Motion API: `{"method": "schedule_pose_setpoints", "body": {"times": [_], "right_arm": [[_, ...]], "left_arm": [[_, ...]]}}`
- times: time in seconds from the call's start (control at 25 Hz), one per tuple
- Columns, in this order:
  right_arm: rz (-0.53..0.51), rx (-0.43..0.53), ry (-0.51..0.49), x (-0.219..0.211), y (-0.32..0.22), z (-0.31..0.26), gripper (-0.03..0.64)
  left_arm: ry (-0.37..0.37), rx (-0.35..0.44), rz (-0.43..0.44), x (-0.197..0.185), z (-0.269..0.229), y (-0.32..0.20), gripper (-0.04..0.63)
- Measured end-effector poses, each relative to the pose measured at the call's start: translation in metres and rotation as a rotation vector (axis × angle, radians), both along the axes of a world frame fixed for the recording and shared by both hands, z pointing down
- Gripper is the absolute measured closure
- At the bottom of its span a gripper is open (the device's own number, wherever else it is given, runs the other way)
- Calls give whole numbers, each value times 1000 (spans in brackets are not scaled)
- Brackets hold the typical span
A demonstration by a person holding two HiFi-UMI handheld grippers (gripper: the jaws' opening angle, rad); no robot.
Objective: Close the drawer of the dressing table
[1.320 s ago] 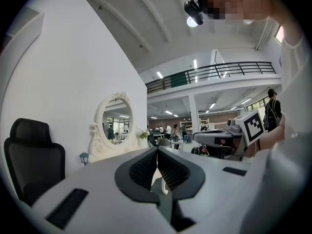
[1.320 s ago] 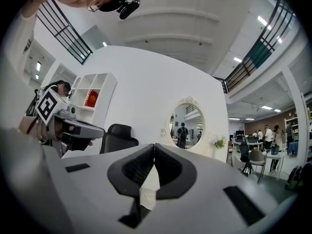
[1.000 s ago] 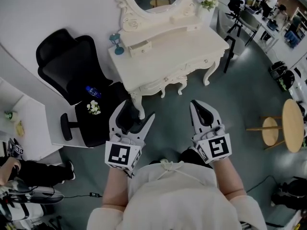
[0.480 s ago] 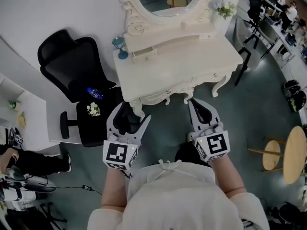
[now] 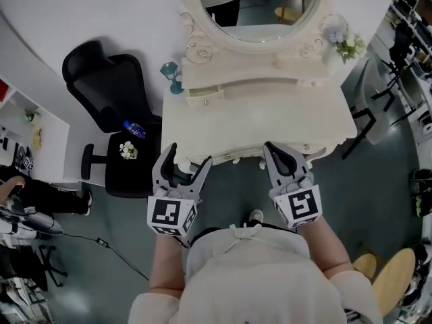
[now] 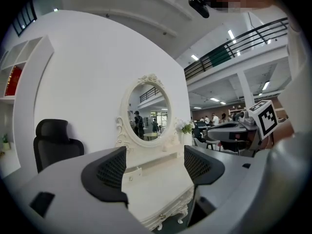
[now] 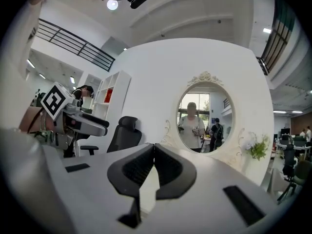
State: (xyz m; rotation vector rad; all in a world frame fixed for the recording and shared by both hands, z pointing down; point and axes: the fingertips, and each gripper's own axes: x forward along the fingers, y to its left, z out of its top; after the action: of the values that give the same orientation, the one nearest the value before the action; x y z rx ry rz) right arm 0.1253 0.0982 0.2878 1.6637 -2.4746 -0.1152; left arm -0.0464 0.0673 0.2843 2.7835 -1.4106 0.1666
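The white dressing table (image 5: 270, 123) with its oval mirror (image 5: 260, 5) stands against the wall right ahead of me. A small drawer (image 5: 204, 95) on its raised back shelf, at the left, sticks out a little. My left gripper (image 5: 189, 155) hovers at the table's front left edge, open and empty. Between its jaws (image 6: 155, 152) I see the tabletop (image 6: 158, 179) and the protruding drawer (image 6: 132, 171). At the front edge, right of centre, my right gripper (image 5: 275, 150) is shut on nothing. Its pads (image 7: 146, 162) meet in front of the mirror (image 7: 205, 118).
A black office chair (image 5: 108, 90) stands left of the table with a blue bottle (image 5: 132, 128) and small flowers (image 5: 126, 151) on its seat. A teal goblet (image 5: 171, 74) and a flower vase (image 5: 347, 44) sit on the table. White shelving (image 5: 27, 130) is far left.
The dressing table has come much closer and now lies just beyond both grippers. The grippers keep the same pose, left open and right shut.
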Motion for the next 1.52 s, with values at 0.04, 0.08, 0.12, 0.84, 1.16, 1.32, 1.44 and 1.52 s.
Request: {"method": "schedule_pose_setpoints", "body": {"times": [0.04,0.08,0.12,0.84,1.16,1.32,1.44,1.52], "right_arm": [[-16,-14,3,9,-8,3,611],[-32,-23,4,17,-16,5,611],[-48,-27,4,25,-25,8,611],[-188,-137,45,36,-200,66,611],[-236,-157,18,14,-270,115,611],[-234,-185,11,5,-296,139,611],[-242,-211,14,-1,-308,155,611],[-242,-238,6,-5,-316,163,611]], "left_arm": [[8,-1,-32,8,3,-8,225],[16,-3,-63,15,7,-15,225],[23,-10,-88,22,10,-22,225],[-1,-222,-196,53,117,-172,224],[8,-364,-205,46,196,-234,225],[-8,-424,-224,43,234,-260,225],[-12,-485,-237,41,260,-273,225],[-8,-514,-242,41,274,-281,225]]}}
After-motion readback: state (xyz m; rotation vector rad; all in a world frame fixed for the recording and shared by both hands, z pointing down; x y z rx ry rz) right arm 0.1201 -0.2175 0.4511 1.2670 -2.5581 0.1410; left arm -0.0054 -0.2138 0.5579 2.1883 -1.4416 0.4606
